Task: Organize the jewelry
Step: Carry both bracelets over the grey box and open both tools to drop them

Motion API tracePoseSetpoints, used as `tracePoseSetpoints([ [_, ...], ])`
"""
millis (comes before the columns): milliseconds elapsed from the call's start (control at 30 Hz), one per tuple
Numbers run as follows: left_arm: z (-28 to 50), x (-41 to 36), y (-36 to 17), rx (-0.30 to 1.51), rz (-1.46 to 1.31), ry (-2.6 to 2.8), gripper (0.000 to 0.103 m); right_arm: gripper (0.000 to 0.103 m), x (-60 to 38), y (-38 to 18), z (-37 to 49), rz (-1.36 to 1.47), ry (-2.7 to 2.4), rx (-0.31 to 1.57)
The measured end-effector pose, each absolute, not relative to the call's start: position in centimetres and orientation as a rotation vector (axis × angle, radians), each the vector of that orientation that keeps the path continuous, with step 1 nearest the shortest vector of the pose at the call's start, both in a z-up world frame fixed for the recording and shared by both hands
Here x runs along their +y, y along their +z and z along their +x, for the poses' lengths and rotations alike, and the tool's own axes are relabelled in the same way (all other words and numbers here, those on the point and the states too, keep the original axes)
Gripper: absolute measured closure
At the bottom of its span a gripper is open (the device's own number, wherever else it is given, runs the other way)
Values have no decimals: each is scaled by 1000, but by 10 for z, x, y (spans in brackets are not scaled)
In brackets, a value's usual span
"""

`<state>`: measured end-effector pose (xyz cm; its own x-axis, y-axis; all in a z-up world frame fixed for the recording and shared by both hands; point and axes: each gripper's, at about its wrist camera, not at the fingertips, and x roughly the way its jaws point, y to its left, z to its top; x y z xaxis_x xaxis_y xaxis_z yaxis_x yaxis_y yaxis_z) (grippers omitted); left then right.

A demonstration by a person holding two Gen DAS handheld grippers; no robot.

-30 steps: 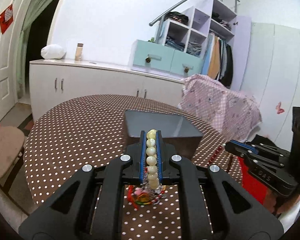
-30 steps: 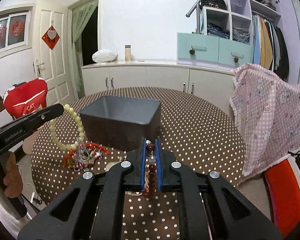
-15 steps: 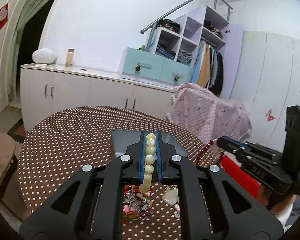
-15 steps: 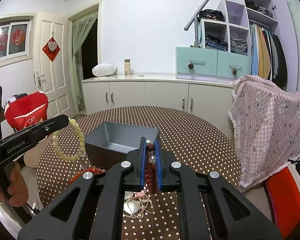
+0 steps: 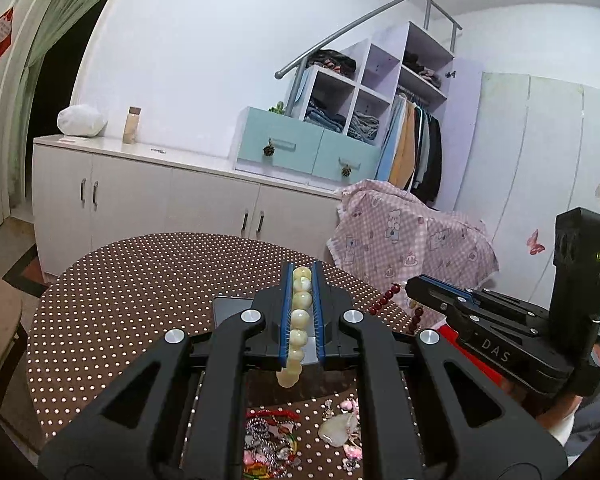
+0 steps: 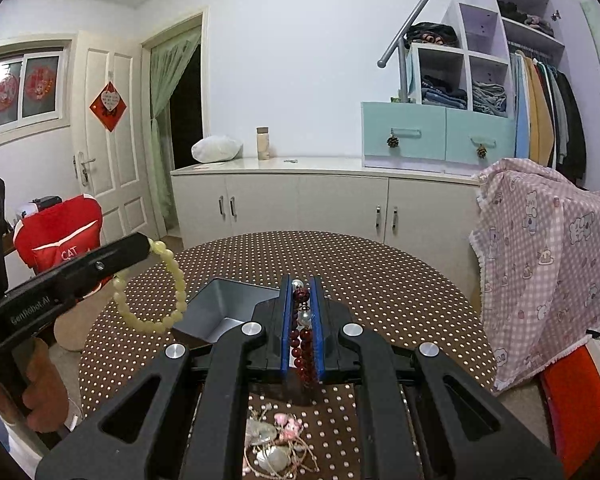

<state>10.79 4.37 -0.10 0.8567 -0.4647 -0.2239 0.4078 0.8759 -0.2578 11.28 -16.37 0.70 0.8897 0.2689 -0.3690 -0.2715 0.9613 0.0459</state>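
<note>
My left hand-held gripper (image 5: 300, 276): clenched on a cream bead bracelet (image 5: 298, 320), whose beads run in a line between the two blue pads at the centre of the left wrist frame. In the right wrist frame the same bracelet hangs as a loop from the gripper tip at middle left, above the desk and just left of the grey box.

My right hand-held gripper (image 6: 300, 284): clenched on a dark red bead bracelet (image 6: 302, 340), with a couple of silver beads among the red ones, at the centre of the right wrist frame. In the left wrist frame this gripper enters from the right edge, the red beads dangling from its tip.

Grey box (image 6: 216, 312): open on top, sitting on the desk just beyond both grippers, partly hidden behind the fingers in both frames.

Pile of jewelry (image 5: 272, 444): lying on the desk at the lower centre of the left wrist frame, on the near side of the box. It holds red cord pieces, silvery chains, pink charms and a pale stone pendant (image 5: 338, 426).

Desk (image 6: 380, 280): round, covered in a brown cloth with white dots.

Further out: white cabinet (image 6: 300, 200) along the far wall, pale blue drawers (image 6: 436, 136) on top of it, a pink checked cloth (image 6: 548, 248) draped at the right edge, and a red chair cover (image 6: 60, 236) at middle left of the right wrist frame.
</note>
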Motion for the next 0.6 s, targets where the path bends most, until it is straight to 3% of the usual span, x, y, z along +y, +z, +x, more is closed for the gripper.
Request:
tracePoseSetpoints([
  [600, 142, 36, -16, 344, -190, -463, 92, 95, -160, -7, 150, 13, 315, 446],
])
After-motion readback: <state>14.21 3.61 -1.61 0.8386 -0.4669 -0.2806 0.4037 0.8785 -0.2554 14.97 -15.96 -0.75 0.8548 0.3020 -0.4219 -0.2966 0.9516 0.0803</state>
